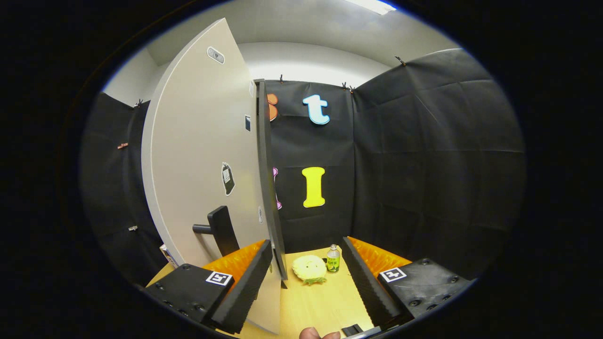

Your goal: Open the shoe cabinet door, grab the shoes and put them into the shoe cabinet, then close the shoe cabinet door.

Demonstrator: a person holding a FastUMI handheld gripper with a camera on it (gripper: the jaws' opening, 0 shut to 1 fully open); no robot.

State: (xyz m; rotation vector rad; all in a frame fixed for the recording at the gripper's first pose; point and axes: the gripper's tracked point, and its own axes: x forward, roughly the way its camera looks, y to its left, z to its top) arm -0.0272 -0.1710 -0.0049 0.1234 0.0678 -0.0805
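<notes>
The pale grey cabinet door stands swung open, seen almost edge-on, with a black handle low on its face. Its dark free edge runs down between my fingers, right beside the left finger; whether they touch I cannot tell. My gripper is open, its right finger well apart from the door. Beyond the fingers a fluffy yellow shoe lies on the wooden table. The cabinet's inside is hidden behind the door.
A small green bottle stands just right of the shoe. A person's fingertip shows at the table's near edge. Black cloth walls close the booth behind and to the right. A small box peeks out low, left of the door.
</notes>
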